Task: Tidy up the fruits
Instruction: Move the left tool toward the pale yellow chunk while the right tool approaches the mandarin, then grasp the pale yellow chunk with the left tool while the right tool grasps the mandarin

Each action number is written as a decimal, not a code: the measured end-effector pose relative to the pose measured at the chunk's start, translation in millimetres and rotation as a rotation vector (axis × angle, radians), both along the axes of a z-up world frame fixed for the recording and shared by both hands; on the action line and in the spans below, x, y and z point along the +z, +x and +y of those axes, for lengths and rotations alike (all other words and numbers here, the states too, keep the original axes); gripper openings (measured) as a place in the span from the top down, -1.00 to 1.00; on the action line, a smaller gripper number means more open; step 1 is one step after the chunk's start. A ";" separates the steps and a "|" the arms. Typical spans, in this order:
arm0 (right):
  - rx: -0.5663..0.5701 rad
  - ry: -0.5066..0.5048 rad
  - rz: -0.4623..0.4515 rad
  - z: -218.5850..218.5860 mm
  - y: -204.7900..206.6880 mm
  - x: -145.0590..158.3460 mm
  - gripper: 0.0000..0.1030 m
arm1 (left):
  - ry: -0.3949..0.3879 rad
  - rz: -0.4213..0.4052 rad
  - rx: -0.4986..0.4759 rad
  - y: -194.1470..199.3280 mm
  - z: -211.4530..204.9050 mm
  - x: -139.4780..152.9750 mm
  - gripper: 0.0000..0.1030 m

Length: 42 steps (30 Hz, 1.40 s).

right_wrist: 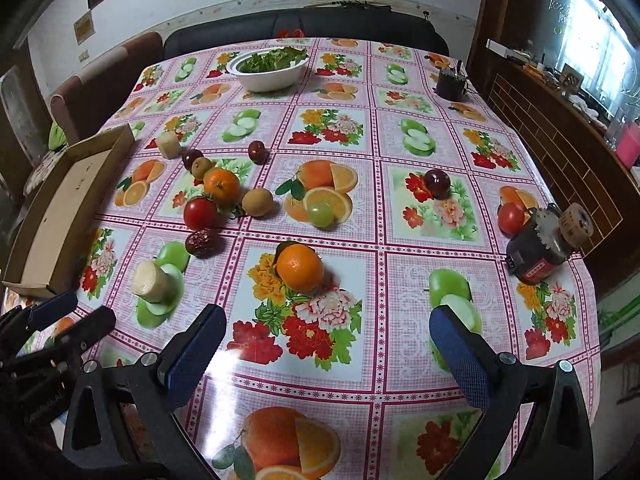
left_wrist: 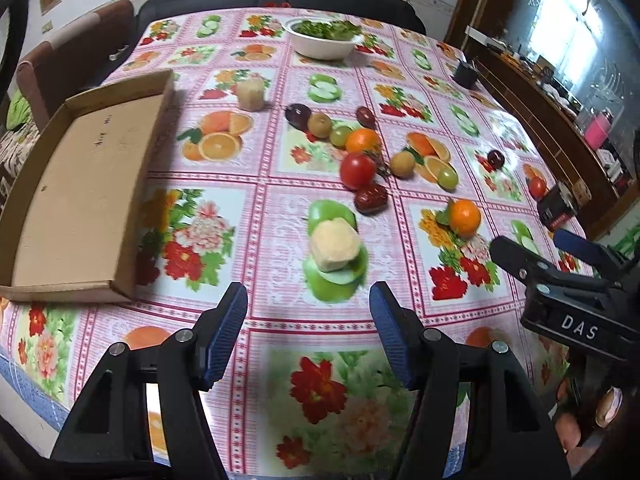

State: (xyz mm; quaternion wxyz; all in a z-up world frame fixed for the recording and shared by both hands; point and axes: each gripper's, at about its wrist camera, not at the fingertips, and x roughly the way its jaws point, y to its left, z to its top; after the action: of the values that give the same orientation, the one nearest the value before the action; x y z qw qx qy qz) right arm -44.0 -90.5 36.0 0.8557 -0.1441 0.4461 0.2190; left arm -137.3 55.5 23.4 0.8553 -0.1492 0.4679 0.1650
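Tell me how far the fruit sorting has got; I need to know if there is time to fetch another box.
Nothing looks done: the cardboard tray holds no fruit. Nothing is in hand either; the left gripper and right gripper are both open above the tablecloth. All the fruit is left, including the near orange, the tomato, the red date and the pale cut piece.

Black tool [left_wrist: 308, 320] frames, blue ribbed pads [right_wrist: 192, 350], silver screws.
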 end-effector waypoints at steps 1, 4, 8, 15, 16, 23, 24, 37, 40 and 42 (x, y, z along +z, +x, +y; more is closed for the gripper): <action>-0.003 -0.005 -0.002 -0.3 0.5 -0.1 -0.99 | 0.005 0.004 -0.001 0.8 -1.6 -0.2 -0.22; -0.004 -0.011 -0.007 -1.3 1.6 -0.8 -0.99 | 0.004 0.009 -0.003 2.7 -4.1 -1.1 -0.22; -0.001 -0.034 -0.010 -0.4 3.8 -3.2 -0.99 | 0.012 0.024 0.005 6.2 -5.5 -3.6 -0.22; 0.004 -0.020 -0.008 -3.0 7.9 -4.1 -0.99 | 0.017 0.040 0.010 13.4 -6.0 -7.7 -0.22; 0.003 -0.018 -0.007 -3.2 8.7 -4.4 -0.99 | 0.014 0.041 0.009 14.4 -5.9 -8.4 -0.22; 0.020 0.009 0.006 -2.0 11.0 -7.1 -0.99 | 0.012 0.040 0.011 18.7 -4.1 -10.6 -0.22; 0.029 0.018 0.006 -1.8 10.9 -7.2 -0.97 | 0.012 0.038 0.011 19.2 -3.4 -10.9 -0.22; 0.110 0.084 0.089 6.6 18.3 -25.3 -0.61 | -0.018 0.047 0.000 34.1 2.0 -17.9 -0.22; 0.122 0.102 0.104 7.6 21.6 -27.4 -0.51 | -0.015 0.049 0.000 37.9 2.3 -19.2 -0.22; 0.134 0.112 0.108 9.6 24.9 -28.7 -0.43 | -0.021 0.054 0.000 40.4 3.4 -21.4 -0.22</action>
State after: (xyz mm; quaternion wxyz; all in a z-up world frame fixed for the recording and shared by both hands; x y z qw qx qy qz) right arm -19.1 -80.9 7.3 0.8206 -0.1133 0.4680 0.3080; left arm -96.9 58.9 2.0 0.8407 -0.1536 0.4926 0.1644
